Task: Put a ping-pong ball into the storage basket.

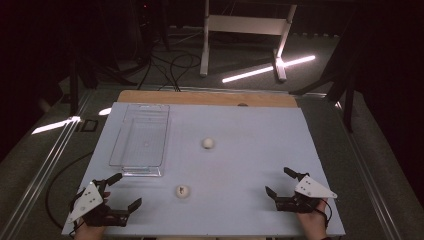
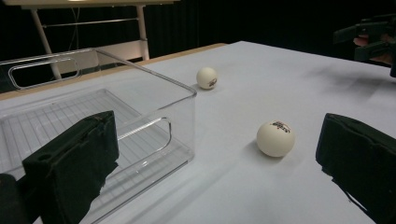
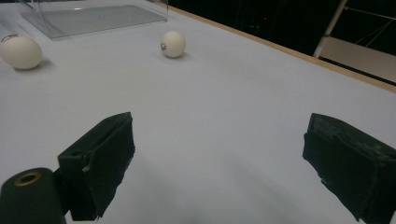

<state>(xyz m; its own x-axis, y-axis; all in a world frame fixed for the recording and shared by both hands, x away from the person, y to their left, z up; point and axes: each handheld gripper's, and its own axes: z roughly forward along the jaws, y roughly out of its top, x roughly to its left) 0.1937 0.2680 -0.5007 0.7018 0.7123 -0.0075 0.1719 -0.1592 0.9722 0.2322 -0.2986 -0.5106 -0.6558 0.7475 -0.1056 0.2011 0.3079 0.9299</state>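
1. My left gripper (image 1: 126, 190) sits at the near left corner of the table (image 1: 260, 150), its two black, foam-like padded jaws spread wide with nothing between them.
2. My right gripper (image 1: 280, 182) rests at the near right, jaws likewise wide apart and holding nothing; a grey three-cornered plate tops each gripper.
3. The near ball (image 1: 182, 191) is a small, smooth, matte white sphere with a dark printed mark. It lies on the table between my two grippers, closer to the left one and just right of the line of its jaws in the left gripper view (image 2: 275, 138).
4. The far ball (image 1: 208, 143), same shape and finish, lies near the table's middle, well apart from the first and to the right of the bin.
5. The clear bin (image 1: 140, 135) is a rectangular, hard transparent plastic tray with rounded corners, a ribbed floor and slot handles at its ends. It stands on the left side, just beyond my left gripper.
6. The table top is flat, pale and matte, with a wooden strip along its far edge.
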